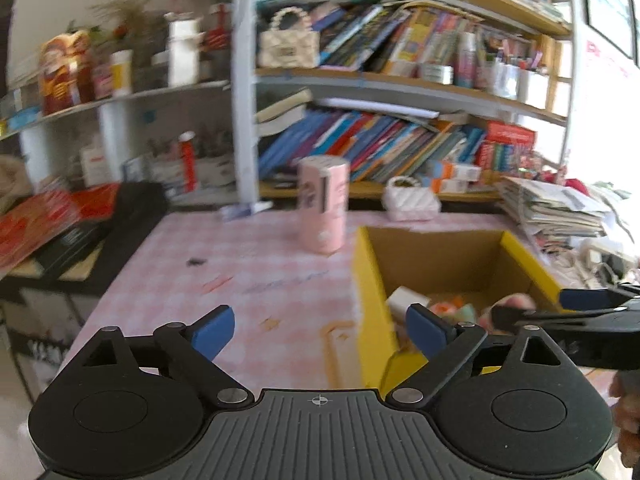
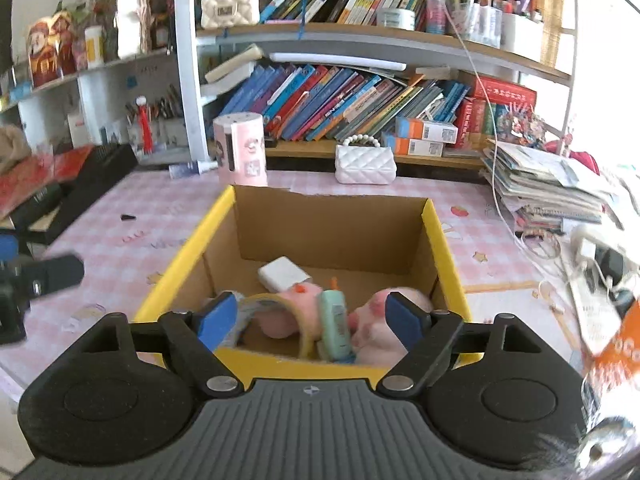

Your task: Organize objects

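- Cardboard box with yellow outer walls and yellow rim stands open-topped on the pink checked surface; its brown inside walls are bare.
- Inside the box, toward the back, lies a small white rectangular block.
- In front of the block lies a pink plush toy, with a mint-green toy phone leaning across it and a yellow band curving over its left part; these things touch one another at the near end of the box floor.
- The right gripper hangs over the near rim of the box, jaws spread apart, blue pads clear of everything; nothing is between them.
- The left gripper sits to the left of the box, above the bare surface, jaws wide open and empty; the box's left wall falls between its pads only in the line of sight.
- Behind the box a pink cylindrical container stands upright on the surface, and to its right a white quilted handbag with a bead handle; both are apart from the box.
- A stack of papers rests at the right edge of the surface.
- Bookshelves packed with leaning books rise behind.
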Available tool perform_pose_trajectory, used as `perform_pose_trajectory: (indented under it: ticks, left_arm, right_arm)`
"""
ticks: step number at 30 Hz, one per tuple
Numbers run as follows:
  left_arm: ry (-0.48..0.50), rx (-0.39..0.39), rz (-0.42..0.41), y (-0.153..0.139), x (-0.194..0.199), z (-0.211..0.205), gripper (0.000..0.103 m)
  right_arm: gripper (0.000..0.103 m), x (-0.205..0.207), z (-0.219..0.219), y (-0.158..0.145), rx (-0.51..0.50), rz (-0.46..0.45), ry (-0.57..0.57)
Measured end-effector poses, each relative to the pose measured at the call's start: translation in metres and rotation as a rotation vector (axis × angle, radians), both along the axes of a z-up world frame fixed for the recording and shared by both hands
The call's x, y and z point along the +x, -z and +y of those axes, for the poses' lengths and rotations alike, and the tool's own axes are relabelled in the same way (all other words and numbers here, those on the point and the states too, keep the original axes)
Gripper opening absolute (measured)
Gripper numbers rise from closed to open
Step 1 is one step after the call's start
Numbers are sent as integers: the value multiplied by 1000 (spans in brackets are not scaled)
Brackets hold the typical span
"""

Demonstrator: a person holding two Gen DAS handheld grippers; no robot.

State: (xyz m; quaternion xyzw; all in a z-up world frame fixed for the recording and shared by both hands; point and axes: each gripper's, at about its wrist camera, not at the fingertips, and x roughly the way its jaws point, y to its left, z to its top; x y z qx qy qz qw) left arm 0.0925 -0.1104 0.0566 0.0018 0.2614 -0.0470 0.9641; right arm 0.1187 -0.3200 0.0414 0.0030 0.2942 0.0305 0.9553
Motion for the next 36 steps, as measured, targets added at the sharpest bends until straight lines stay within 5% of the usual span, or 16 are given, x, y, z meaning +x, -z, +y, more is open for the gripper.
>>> perform_pose_trajectory:
  ticks: [11,36]
  left_arm:
    - [-127,46,69,26,-54,43,100]
    - [-204,112,125,45,-93,62,101]
  right_arm:
    - [101,-62,61,13,-6,23,38]
    - [103,-110,106,40,-63,82,106]
